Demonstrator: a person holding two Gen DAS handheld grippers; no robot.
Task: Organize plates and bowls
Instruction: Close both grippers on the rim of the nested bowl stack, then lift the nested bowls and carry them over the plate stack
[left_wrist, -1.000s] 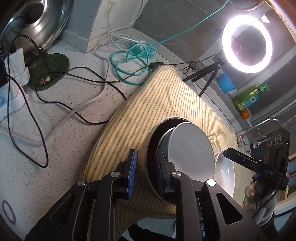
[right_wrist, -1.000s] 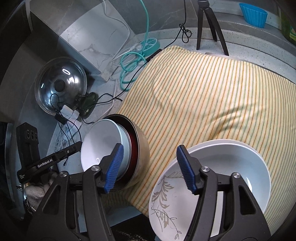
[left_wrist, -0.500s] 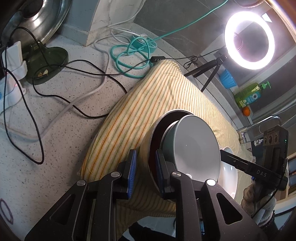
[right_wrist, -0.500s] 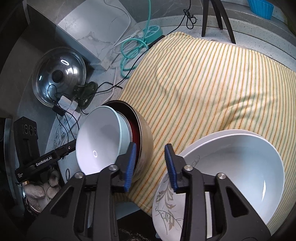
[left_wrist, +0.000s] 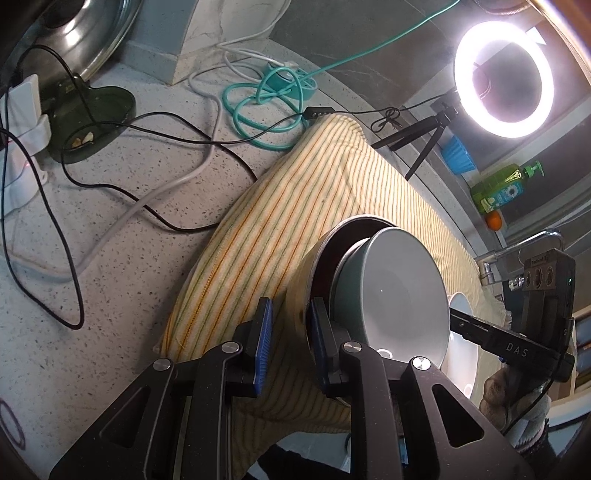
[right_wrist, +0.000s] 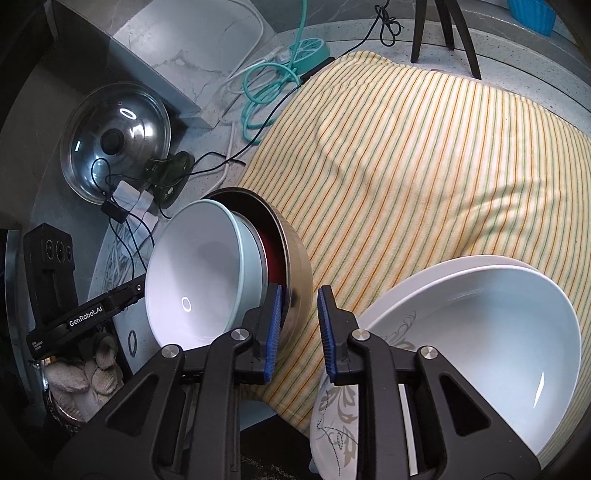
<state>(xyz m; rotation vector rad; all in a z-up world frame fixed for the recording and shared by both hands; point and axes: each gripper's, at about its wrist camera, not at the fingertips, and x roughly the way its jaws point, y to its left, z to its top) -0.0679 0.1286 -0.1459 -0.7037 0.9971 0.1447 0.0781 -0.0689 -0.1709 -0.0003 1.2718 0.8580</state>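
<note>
A metal bowl (left_wrist: 299, 288) with a dark red inside holds a pale blue-grey bowl (left_wrist: 399, 295), both tilted on edge over the striped cloth (left_wrist: 295, 192). My left gripper (left_wrist: 290, 347) is shut on the metal bowl's rim, one finger outside and one inside. In the right wrist view my right gripper (right_wrist: 297, 328) is also shut on the metal bowl (right_wrist: 295, 258) rim, with the pale bowl (right_wrist: 199, 280) nested inside. A white bowl (right_wrist: 491, 339) sits on a floral plate (right_wrist: 343, 398) at the lower right.
A glass pot lid (right_wrist: 114, 140), a white charger (left_wrist: 22, 110), black and teal cables (left_wrist: 258, 107) lie on the speckled counter. A ring light (left_wrist: 504, 79) on a tripod, blue cup (left_wrist: 458, 155), soap bottle (left_wrist: 506, 184) and tap (left_wrist: 517, 251) stand behind.
My right gripper moved left from over the white bowl and closed on the metal bowl's rim. The nested bowls rose and tilted slightly in my left gripper.
</note>
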